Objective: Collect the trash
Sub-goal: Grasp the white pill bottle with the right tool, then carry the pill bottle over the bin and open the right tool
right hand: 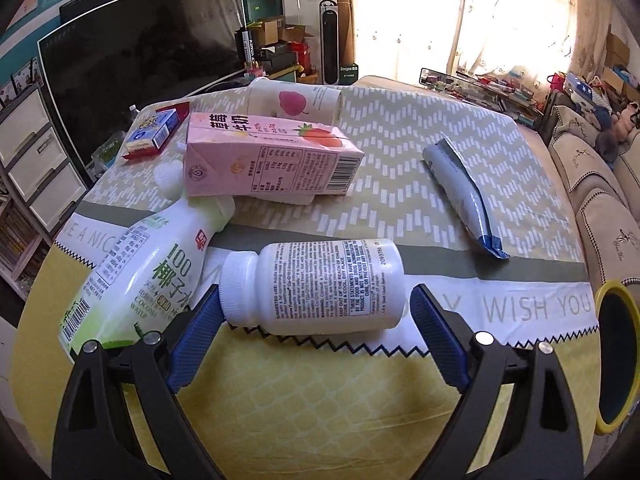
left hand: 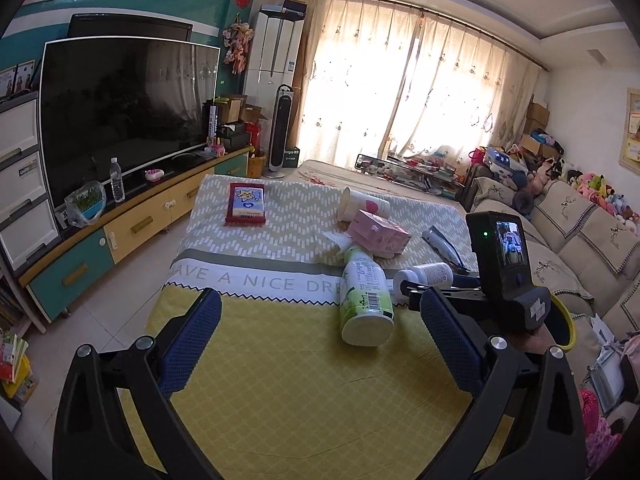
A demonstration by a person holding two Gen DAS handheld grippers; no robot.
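Trash lies scattered on a patterned bedspread (right hand: 400, 420); a white pill bottle (right hand: 316, 286) is framed between the spread fingers of the right gripper (right hand: 316, 336), not yet clamped. Closing is judged next. The left gripper (left hand: 320, 344) is held open, empty.

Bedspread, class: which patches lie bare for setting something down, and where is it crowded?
Bare: the yellow band below the zigzag edge, left of the coconut water bottle; also the chevron stretch between the red packet and paper cup. Crowded: around the pink carton and white pill bottle.
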